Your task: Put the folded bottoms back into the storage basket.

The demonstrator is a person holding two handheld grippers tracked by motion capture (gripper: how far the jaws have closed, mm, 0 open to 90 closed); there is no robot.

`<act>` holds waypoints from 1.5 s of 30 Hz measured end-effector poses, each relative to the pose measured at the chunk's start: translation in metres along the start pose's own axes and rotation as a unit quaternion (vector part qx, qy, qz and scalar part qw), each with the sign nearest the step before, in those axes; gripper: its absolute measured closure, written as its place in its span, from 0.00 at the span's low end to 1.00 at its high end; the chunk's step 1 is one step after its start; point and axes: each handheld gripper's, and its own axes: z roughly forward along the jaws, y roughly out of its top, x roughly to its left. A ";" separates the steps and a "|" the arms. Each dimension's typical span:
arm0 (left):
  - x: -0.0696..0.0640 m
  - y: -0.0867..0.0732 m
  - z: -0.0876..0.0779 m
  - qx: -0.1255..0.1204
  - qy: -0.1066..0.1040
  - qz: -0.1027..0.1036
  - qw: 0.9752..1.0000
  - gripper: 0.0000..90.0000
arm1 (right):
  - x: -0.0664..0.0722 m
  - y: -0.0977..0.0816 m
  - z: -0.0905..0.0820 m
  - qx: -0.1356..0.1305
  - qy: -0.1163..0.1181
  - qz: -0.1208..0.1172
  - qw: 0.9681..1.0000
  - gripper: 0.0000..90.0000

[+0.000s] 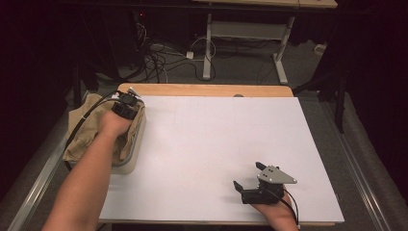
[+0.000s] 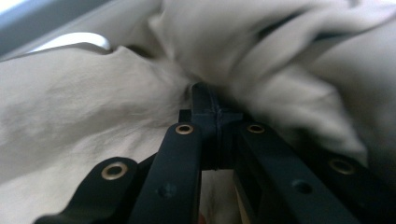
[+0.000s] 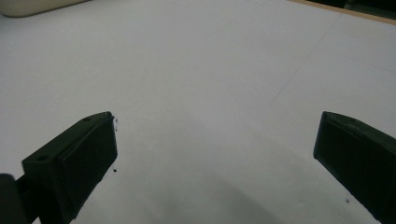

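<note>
Beige cloth (image 1: 86, 127), soft, light and floppy, lies heaped in the pale bin (image 1: 129, 162) at the table's left edge, where the left gripper (image 2: 205, 100) pinches a bunched fold, the sensible hold, while the right gripper (image 1: 246, 176) rests with jaws apart.

No readable text, label, brand, number or sign found in any view. White table top (image 1: 216, 154) bore only faint pencil-like grid lines, no writing. Beige cloth (image 2: 84, 102) was plain, unprinted. Grey plate (image 1: 276, 175) on right gripper (image 1: 248, 180) carried no legible marking. Left gripper (image 2: 205, 100) arms showed brass rivets only, no lettering.
</note>
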 end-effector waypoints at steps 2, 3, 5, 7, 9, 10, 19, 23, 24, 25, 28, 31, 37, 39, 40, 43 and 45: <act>0.003 -0.001 0.008 0.009 -0.004 -0.007 1.000 0.97 | 0.000 0.000 0.000 0.000 0.000 0.000 1.000 0.01; 0.003 -0.001 0.012 0.016 -0.001 -0.006 1.000 0.97 | 0.000 0.000 0.000 0.000 0.000 0.000 1.000 0.01; 0.003 -0.004 0.019 0.007 0.002 -0.003 1.000 0.97 | 0.000 0.000 0.000 -0.001 0.001 -0.001 1.000 0.01; 0.005 -0.005 0.019 0.000 -0.004 -0.008 1.000 0.97 | 0.000 0.000 0.000 -0.001 0.001 -0.001 1.000 0.01; 0.005 -0.005 0.019 0.004 -0.006 -0.009 1.000 0.97 | 0.000 0.000 0.000 -0.001 0.000 -0.001 1.000 0.01; 0.005 -0.005 0.018 0.006 -0.010 -0.014 1.000 0.97 | -0.001 0.000 -0.001 -0.001 0.000 0.000 1.000 0.01; 0.002 -0.014 -0.025 -0.021 -0.026 -0.002 0.999 0.97 | -0.002 0.000 -0.003 -0.004 -0.005 -0.003 1.000 0.01; 0.005 -0.028 -0.052 -0.026 -0.016 0.009 0.999 0.97 | -0.001 0.000 -0.003 -0.004 -0.004 -0.008 1.000 0.01; 0.008 -0.033 -0.058 -0.024 -0.011 0.009 1.000 0.97 | 0.000 0.000 -0.003 -0.003 -0.004 -0.009 1.000 0.01; 0.011 -0.038 -0.063 -0.022 -0.006 0.007 1.000 0.97 | 0.000 0.000 -0.003 -0.003 -0.003 -0.009 1.000 0.01; 0.023 -0.052 -0.075 -0.014 0.008 -0.008 1.000 0.97 | 0.001 0.001 -0.004 -0.004 -0.003 -0.010 1.000 0.01; 0.033 -0.066 -0.084 0.000 0.019 -0.022 1.000 0.97 | 0.002 0.002 -0.005 -0.007 -0.002 -0.009 1.000 0.01; 0.037 -0.091 -0.101 0.029 0.029 -0.030 0.999 0.97 | 0.004 0.003 -0.005 -0.009 0.003 -0.007 1.000 0.01; 0.035 -0.097 -0.106 0.042 0.033 -0.030 0.998 0.97 | 0.005 0.003 -0.005 -0.011 0.005 -0.007 1.000 0.01; 0.033 -0.101 -0.106 0.047 0.037 -0.029 0.998 0.97 | 0.006 0.003 -0.006 -0.011 0.006 -0.008 1.000 0.01; 0.033 -0.108 -0.102 0.065 0.052 -0.033 0.996 0.97 | 0.008 0.004 -0.006 -0.012 0.008 -0.012 1.000 0.01; 0.035 -0.112 -0.094 0.073 0.056 -0.041 0.995 0.97 | 0.010 0.004 -0.006 -0.012 0.009 -0.014 1.000 0.01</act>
